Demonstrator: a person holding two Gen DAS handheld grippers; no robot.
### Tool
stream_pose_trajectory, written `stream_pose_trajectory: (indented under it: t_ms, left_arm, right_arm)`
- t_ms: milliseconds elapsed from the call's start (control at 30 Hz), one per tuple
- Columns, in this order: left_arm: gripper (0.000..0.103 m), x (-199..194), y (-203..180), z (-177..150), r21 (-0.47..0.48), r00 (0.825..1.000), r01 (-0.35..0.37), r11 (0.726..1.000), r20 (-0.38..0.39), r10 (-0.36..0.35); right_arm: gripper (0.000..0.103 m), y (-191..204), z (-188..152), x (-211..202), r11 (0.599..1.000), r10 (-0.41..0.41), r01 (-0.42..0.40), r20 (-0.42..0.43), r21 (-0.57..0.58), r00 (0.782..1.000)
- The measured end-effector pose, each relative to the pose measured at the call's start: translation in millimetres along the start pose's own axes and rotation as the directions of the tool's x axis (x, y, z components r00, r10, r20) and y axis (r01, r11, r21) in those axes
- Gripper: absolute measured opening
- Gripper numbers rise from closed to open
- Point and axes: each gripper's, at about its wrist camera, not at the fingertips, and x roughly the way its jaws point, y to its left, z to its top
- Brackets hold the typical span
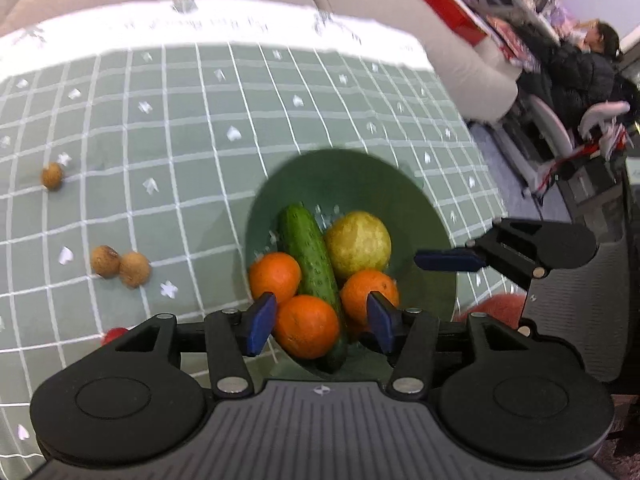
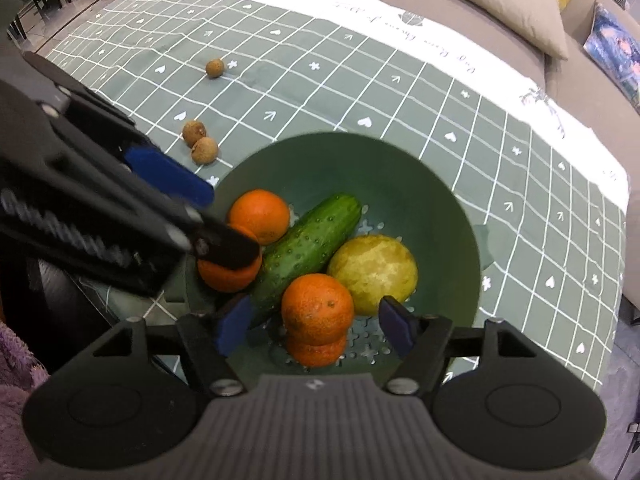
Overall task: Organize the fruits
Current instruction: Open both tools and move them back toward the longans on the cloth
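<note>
Right wrist view: my right gripper [image 2: 314,330] hangs over the green bowl [image 2: 440,196], jaws open around an orange [image 2: 317,308], not pressing it. My left gripper [image 1: 322,320] also stands open, empty. I judge three longans [image 2: 204,150] on the tabletop [image 2: 320,92] come next.

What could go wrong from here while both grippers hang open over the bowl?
1. The oranges are stacked: the top orange sits on another and may roll off if nudged.
2. The left gripper and right gripper crowd the green bowl and may collide.
3. Three small brown fruits lie loose on the tablecloth.
</note>
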Motion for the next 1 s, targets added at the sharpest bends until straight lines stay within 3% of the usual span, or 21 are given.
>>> stream_pose_trajectory:
  t_ms: [167,400,600,800,900,1000]
  left_arm:
    - [0.061,-25.5,7.8,2.3,0.010,0.997,-0.015,1.000,0.071,0.015]
    - [0.061,-52.8,29.9,-0.2,-0.001,0.982,-0.108,0.994,0.158,0.107]
    - [0.061,-66.3,53.4,-6.1,-0.023,0.967,-0.158,0.987,0.198,0.159]
    - [0.061,-76.8,80.7,-16.9,-0.081,0.950,-0.187,0.979,0.240,0.201]
    - [0.061,-80.1,94.3,-21.8,-0.115,0.946,-0.187,0.976,0.247,0.210]
    - [0.060,-81.7,104.9,-26.3,-0.122,0.939,-0.216,0.969,0.247,0.241]
  right_arm:
    - [0.077,3.1,5.8,-12.1,0.999,-0.031,0.030,0.039,0.020,0.999]
    - [0.082,11.0,18.9,-21.5,0.992,-0.100,0.094,0.077,0.081,0.992]
    - [0.082,21.9,32.1,-24.2,0.983,-0.039,0.004,0.191,0.182,0.981]
    - [0.076,47.3,54.0,-14.1,0.980,0.008,-0.062,0.273,0.191,0.962]
    - [0.067,58.6,64.2,-7.3,0.976,0.024,-0.086,0.294,0.199,0.955]
    - [0.066,66.3,70.0,-1.2,0.977,0.037,-0.102,0.319,0.187,0.947]
